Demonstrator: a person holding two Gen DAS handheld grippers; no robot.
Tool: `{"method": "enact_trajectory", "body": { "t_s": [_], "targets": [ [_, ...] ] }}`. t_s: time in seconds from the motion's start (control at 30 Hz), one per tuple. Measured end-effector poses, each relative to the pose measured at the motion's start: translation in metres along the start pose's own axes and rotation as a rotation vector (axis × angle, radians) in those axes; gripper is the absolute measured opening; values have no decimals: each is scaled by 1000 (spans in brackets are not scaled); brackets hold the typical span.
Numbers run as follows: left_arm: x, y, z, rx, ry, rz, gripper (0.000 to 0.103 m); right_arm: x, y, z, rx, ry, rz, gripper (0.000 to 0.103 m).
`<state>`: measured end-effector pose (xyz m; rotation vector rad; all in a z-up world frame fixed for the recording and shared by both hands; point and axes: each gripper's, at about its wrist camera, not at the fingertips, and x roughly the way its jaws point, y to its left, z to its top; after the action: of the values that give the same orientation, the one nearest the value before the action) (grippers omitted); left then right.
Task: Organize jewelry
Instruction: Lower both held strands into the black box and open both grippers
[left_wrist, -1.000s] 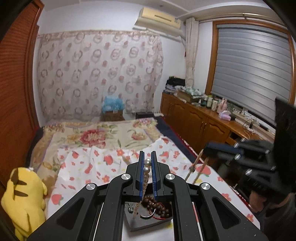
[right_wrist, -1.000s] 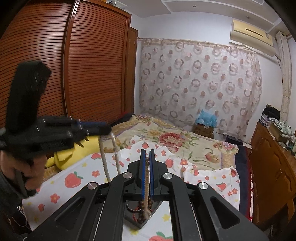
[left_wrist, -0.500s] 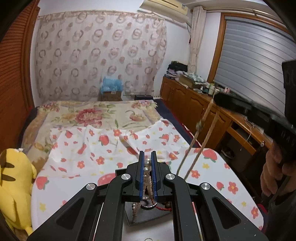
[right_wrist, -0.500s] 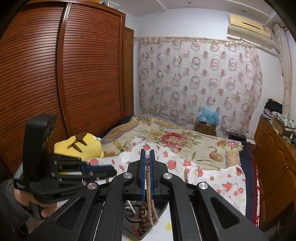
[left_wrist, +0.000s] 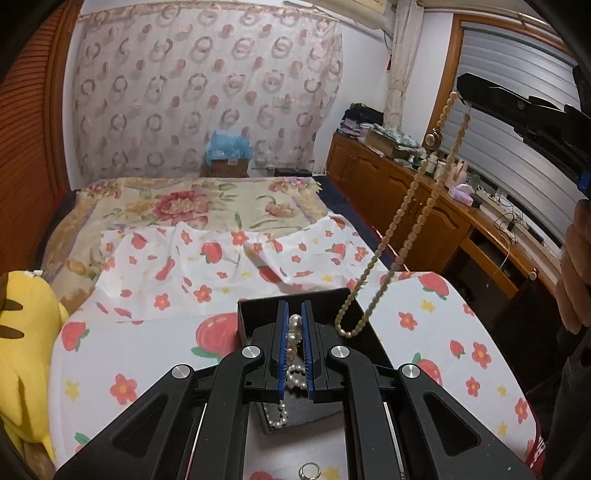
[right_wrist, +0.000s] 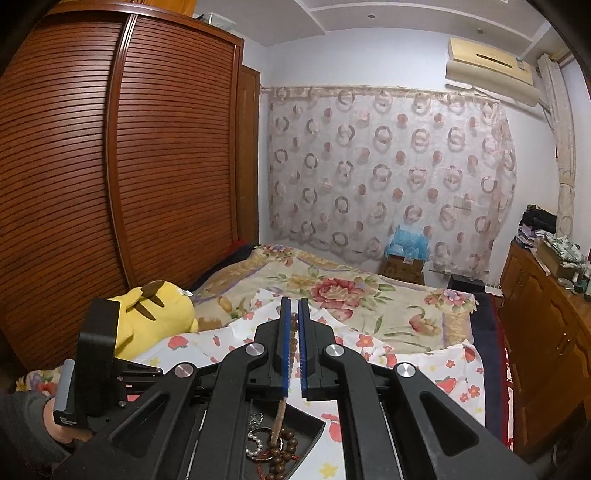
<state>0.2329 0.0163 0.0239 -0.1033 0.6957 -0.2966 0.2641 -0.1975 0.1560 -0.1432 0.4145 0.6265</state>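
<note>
Left claw (left_wrist: 294, 334): black body, blue pads, silver screws. Right claw (right_wrist: 294, 334): same black with blue pads. Pearl strand (left_wrist: 294, 334): white, glossy. Long bead necklace (left_wrist: 402, 206): pale tan, with one brass-coloured round piece. Tray (left_wrist: 258, 314): black. Dark bracelet (right_wrist: 282, 452): brown wooden beads with a red cord. Cloth (left_wrist: 147, 347): white, printed with red strawberries, red-orange flowers and small yellow stars. Bed cover (left_wrist: 177, 199): cream with red roses and green leaves. Plush toy (right_wrist: 155, 314): yellow with brown stripes. Curtain (right_wrist: 388, 166): pale, ring pattern in brown and rose. Wardrobe (right_wrist: 92, 184): reddish-brown, slatted.

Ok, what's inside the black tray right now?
The black tray holds dark wooden beads, part of a pearl strand and a silvery chain. The claw bodies cover the remainder.
</note>
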Motion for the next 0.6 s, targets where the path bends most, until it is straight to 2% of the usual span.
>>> {"method": "enact_trajectory", "body": {
  "t_s": [0.2,0.6],
  "targets": [
    [4,-3,-8,7,15,3,6,20,2,-23,6,65,9,5],
    [24,-13,-36,25,65,19,6,74,12,-107,21,259,36,5]
  ]
}}
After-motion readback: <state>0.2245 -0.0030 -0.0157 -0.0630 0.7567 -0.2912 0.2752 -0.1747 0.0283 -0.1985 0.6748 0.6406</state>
